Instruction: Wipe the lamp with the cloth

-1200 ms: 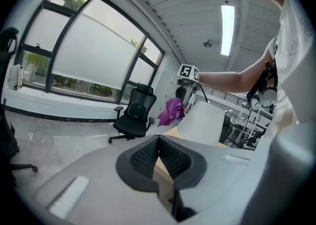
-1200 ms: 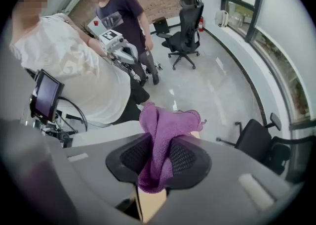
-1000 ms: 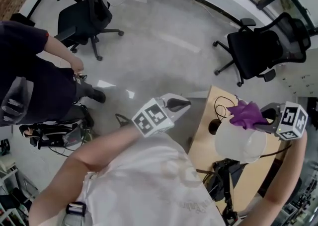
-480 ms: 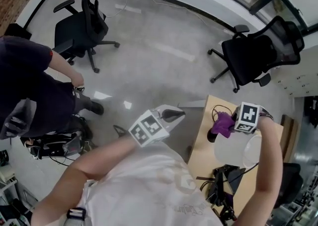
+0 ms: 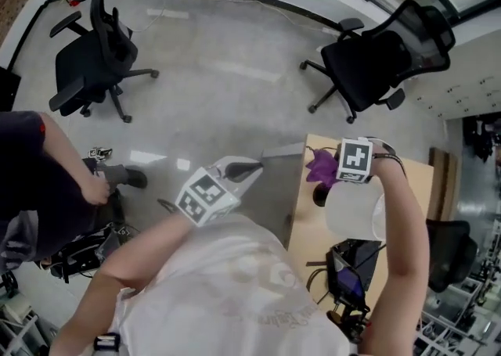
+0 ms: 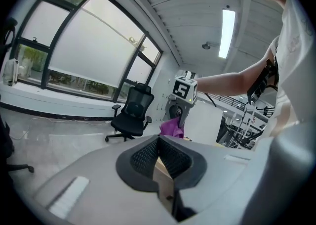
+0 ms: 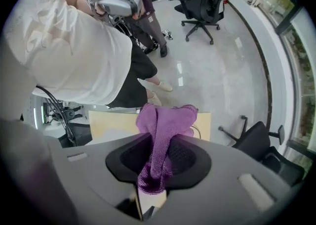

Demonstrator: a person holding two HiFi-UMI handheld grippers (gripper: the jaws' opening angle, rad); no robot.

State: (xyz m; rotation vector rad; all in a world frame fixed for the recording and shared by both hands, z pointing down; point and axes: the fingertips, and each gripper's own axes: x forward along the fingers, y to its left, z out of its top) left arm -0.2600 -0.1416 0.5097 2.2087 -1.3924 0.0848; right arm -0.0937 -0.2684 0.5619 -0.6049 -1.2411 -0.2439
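The person wears a white short-sleeved T-shirt (image 5: 235,284) with a faint pale print across it, and black shorts (image 7: 129,78). A thin dark band (image 5: 389,159) circles the right wrist. Each hand carries a tool with a smooth, light grey moulded shell: the left tool (image 5: 249,167) and the right tool (image 5: 338,170). Each tool carries a white cube (image 5: 205,194) printed with black square markers. The jaws are lined with black, finely dotted pads (image 6: 145,156) set in a dark recess. Small pale rectangular insets mark the grey shell.
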